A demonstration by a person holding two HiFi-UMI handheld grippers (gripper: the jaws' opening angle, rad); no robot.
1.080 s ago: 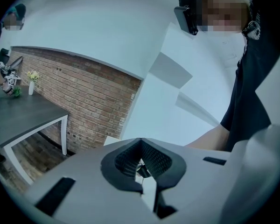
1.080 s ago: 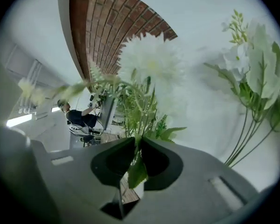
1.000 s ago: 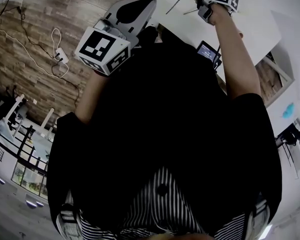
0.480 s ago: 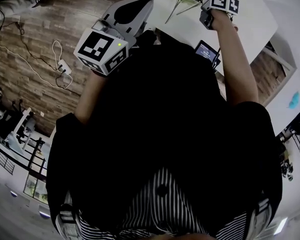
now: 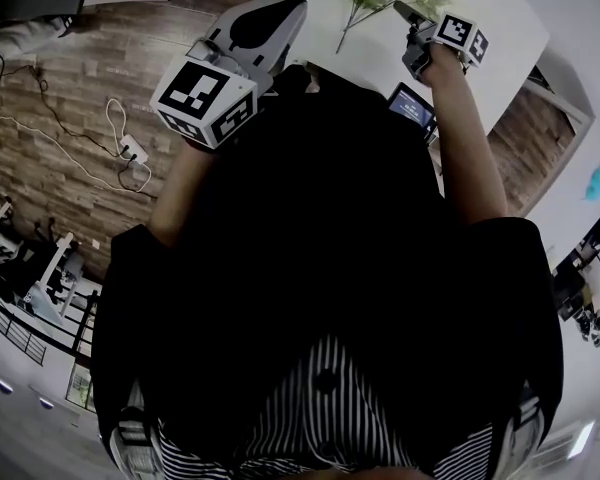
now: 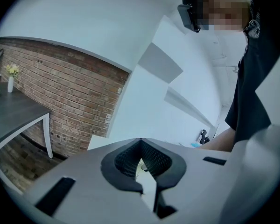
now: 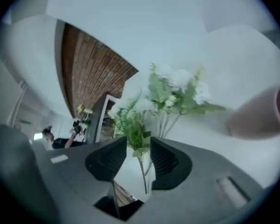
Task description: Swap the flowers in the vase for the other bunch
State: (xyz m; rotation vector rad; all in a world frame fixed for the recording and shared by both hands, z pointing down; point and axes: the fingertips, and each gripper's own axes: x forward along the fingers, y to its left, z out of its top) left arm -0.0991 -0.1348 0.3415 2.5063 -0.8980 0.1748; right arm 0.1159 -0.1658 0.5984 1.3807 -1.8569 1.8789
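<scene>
Right tool (image 7: 139,148) half open and just closing, jaws around but not pressing the thin stems of the bunch (image 7: 170,94) lying on the tabletop (image 5: 500,28), blooms at the far end, vase (image 7: 263,115) just right; left tool (image 6: 141,160) closed, empty, farther away.

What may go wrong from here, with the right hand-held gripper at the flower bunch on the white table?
1. The right hand-held gripper has jaws that have just been closing, and they stand apart with only a thin stem between them. It may catch that one stem alone, so the flower bunch could droop or slip when lifted.
2. The pink vase, blurred here, sits close beside the bunch; a sideways swing might knock it over.
</scene>
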